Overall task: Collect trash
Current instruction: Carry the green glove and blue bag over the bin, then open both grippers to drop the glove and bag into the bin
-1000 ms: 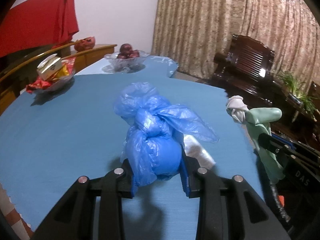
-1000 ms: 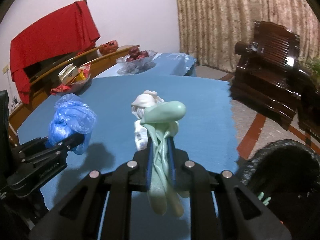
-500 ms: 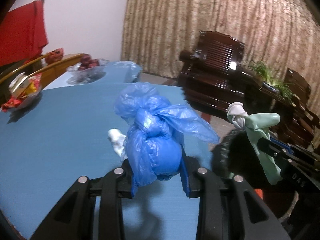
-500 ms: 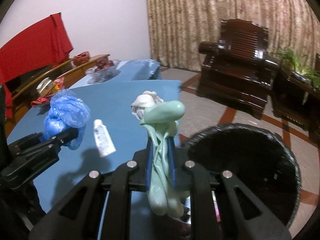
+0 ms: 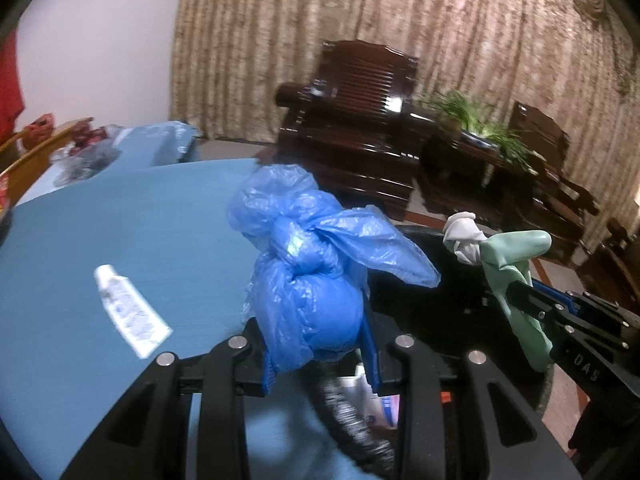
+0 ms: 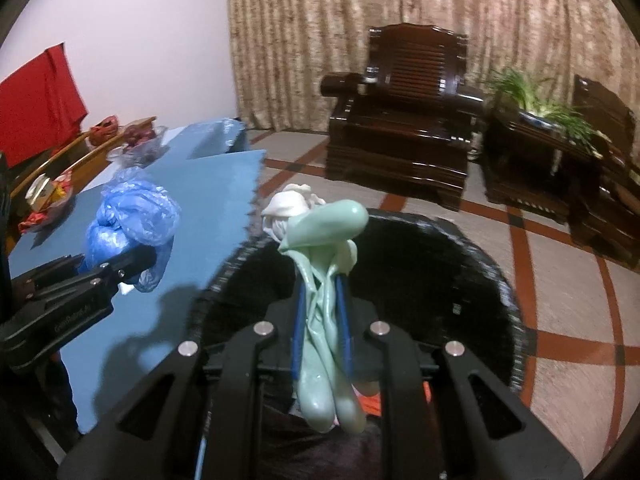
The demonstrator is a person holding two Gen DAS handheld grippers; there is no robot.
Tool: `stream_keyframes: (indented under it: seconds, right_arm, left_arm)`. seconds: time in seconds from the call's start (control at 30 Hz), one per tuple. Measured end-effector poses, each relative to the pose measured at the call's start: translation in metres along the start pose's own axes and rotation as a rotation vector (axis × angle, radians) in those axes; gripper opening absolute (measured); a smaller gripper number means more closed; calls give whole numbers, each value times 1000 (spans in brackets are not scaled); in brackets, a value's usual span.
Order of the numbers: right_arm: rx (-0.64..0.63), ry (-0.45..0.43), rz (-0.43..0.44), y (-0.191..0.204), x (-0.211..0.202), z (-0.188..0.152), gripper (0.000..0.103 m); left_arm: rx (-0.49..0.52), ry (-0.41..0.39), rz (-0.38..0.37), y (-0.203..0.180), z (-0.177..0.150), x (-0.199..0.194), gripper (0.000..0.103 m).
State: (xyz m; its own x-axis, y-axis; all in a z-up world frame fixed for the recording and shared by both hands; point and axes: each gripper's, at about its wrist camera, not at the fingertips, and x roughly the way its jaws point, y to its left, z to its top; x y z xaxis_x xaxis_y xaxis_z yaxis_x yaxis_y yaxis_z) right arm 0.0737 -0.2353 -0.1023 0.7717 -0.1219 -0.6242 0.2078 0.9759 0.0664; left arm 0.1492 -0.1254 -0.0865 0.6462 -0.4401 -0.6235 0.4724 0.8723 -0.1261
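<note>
Trash first: from the left wrist view, the knotted blue plastic bag [image 5: 308,280] is pinched in the left hand-held gripper [image 5: 320,364], hanging over the table [image 5: 120,224] edge by the black bin [image 5: 432,312]. A small white tube [image 5: 130,312] lies on the table. Right wrist view: right hand-held gripper [image 6: 322,340] is clamped on a pale green glove [image 6: 324,320] with a white wad [image 6: 290,208], right above the bin's opening.

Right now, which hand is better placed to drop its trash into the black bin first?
Right. The right tool holds the green glove directly above the open black bin. The left tool, holding the blue bag, is only at the rim, partly over the blue table.
</note>
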Motion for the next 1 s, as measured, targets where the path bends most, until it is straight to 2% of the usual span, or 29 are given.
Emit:
stream_keyframes:
  seconds: [0.23,0.47,0.53,0.57,0.6,0.63,0.7,0.77,0.83,0.87,0.9,1.0]
  right_arm:
    - [53,12,-72,-43,-3,-17,14]
    - [89,30,-110,-68,1,-26,15]
    - [94,37,-120,-73,2,-29,17]
    - [94,42,-126,-77,3,-31,22]
    - [94,43,-133,-78,3,-32,23]
    - [96,45,-142,-81,4,-34,24]
    - [103,45,-159,-85,4,-37,47]
    - [109,38,-168,-88,4,-39,52]
    - [112,36,-176,-90,3,-41,64]
    - [114,31,-184,-90,2,-42,81]
    - [116,22,-197,-90,2,-42,90]
    - [116,-2,-189,-87,-2,-41,94]
  left_arm:
    - [53,27,-66,-46,2,28,33]
    - [84,56,-110,-73,1,52,33]
    - [83,82,-143,-78,1,61,35]
    - [80,95,-154,-80,0,65,39]
    - [73,106,-166,-79,-1,67,52]
    - [60,117,-185,-79,-2,69,58]
    - [47,119,-196,-77,-2,69,67]
    - [47,114,-194,-75,-2,68,73]
    - [44,103,-179,-71,-1,64,81]
    - [35,92,-165,-67,1,61,85]
    - [27,83,-154,-62,1,58,87]
    - [12,48,-91,-45,6,46,96]
